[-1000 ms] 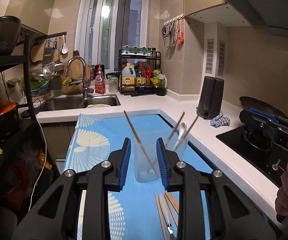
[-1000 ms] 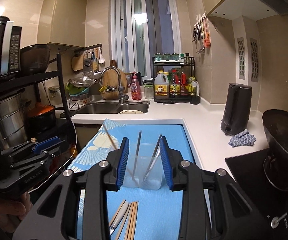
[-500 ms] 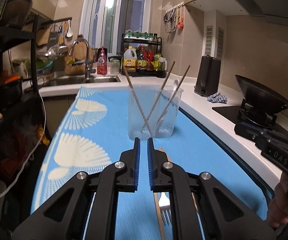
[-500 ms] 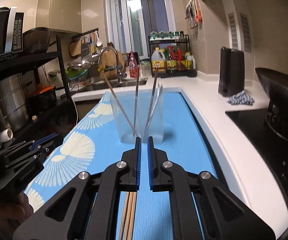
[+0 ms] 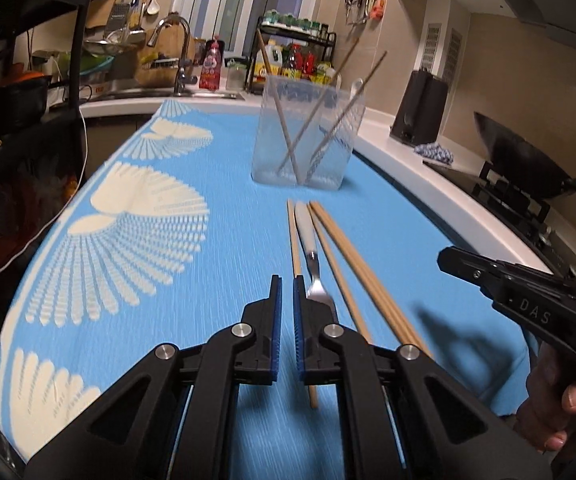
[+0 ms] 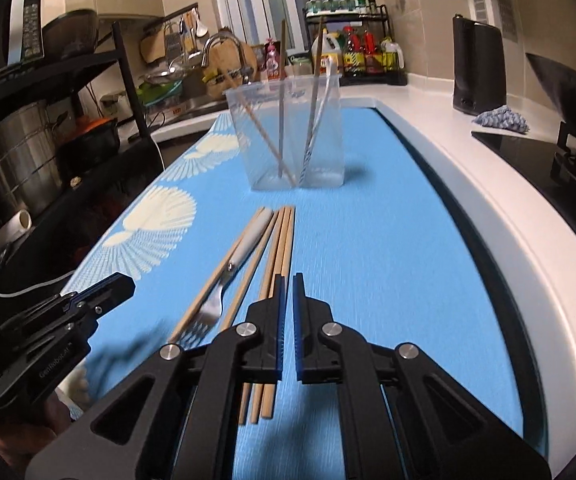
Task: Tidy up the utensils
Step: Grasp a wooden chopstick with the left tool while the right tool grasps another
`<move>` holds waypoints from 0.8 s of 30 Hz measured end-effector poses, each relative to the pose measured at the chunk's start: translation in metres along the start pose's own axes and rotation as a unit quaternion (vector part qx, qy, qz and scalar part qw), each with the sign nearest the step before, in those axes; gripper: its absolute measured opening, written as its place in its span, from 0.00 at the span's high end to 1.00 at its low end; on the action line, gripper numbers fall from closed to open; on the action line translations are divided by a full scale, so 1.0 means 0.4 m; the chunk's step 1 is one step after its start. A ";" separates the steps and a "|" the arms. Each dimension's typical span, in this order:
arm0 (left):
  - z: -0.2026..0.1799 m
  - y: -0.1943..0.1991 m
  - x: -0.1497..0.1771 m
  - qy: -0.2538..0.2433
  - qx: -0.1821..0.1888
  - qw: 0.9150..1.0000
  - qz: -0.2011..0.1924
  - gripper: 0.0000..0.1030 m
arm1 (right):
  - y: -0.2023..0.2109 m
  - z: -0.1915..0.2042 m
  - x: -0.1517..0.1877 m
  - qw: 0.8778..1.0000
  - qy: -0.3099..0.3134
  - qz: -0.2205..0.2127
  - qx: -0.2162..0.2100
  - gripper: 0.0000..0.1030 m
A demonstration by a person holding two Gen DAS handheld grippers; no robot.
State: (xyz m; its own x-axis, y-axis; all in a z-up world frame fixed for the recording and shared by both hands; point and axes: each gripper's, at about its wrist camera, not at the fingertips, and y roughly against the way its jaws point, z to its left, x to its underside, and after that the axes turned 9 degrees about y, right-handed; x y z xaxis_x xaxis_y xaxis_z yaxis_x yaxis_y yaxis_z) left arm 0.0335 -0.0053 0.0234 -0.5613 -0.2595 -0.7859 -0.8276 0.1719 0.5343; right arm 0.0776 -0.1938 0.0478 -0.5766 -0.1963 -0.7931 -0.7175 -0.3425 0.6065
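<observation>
A clear plastic container (image 5: 308, 136) (image 6: 288, 136) stands on the blue mat (image 5: 207, 184) and holds three chopsticks and a white spoon. In front of it lie several loose wooden chopsticks (image 5: 352, 256) (image 6: 283, 240) and a white-handled fork (image 5: 312, 264) (image 6: 223, 288). My left gripper (image 5: 286, 280) hovers low over the left end of this row, shut with nothing between its pads. My right gripper (image 6: 288, 278) is shut too, empty, just above the rightmost chopsticks. Each gripper shows in the other's view: the right gripper (image 5: 528, 300) and the left gripper (image 6: 67, 312).
A sink with a faucet (image 5: 175, 52) and a rack of bottles (image 6: 360, 52) line the back. A black kettle (image 6: 478, 68), a blue cloth (image 6: 504, 118) and a wok (image 5: 524, 160) on the stove sit to the right. A dark shelf with pots (image 6: 19, 160) stands left.
Both grippers have closed from partly open and come down toward the mat. The lying chopsticks and fork are now much nearer in both views.
</observation>
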 end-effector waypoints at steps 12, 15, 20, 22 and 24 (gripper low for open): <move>-0.002 -0.028 0.048 -0.005 0.001 1.000 0.030 0.94 | -0.058 0.015 0.049 0.998 -0.018 0.055 -0.024 0.93; -0.003 -0.030 0.051 -0.004 0.007 0.999 0.033 0.94 | -0.068 0.013 0.058 0.997 -0.024 0.063 -0.024 0.93; -0.015 -0.041 0.065 -0.013 0.007 0.999 0.043 0.94 | -0.073 0.018 0.069 0.997 -0.017 0.073 -0.016 0.91; -0.019 -0.045 0.070 -0.017 0.001 0.999 0.045 0.94 | -0.070 0.027 0.069 0.997 -0.006 0.074 -0.012 0.91; -0.022 -0.048 0.075 -0.020 -0.002 0.999 0.047 0.94 | -0.069 0.027 0.069 0.997 -0.003 0.074 -0.009 0.91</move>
State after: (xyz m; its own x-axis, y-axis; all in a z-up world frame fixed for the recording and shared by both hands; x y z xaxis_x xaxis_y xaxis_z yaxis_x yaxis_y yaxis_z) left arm 0.0324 -0.0247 -0.0076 -0.6370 -0.2037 -0.7435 -0.7707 0.1906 0.6081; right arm 0.0775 -0.1799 0.0098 -0.6778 -0.2403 -0.6949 -0.6173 -0.3276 0.7153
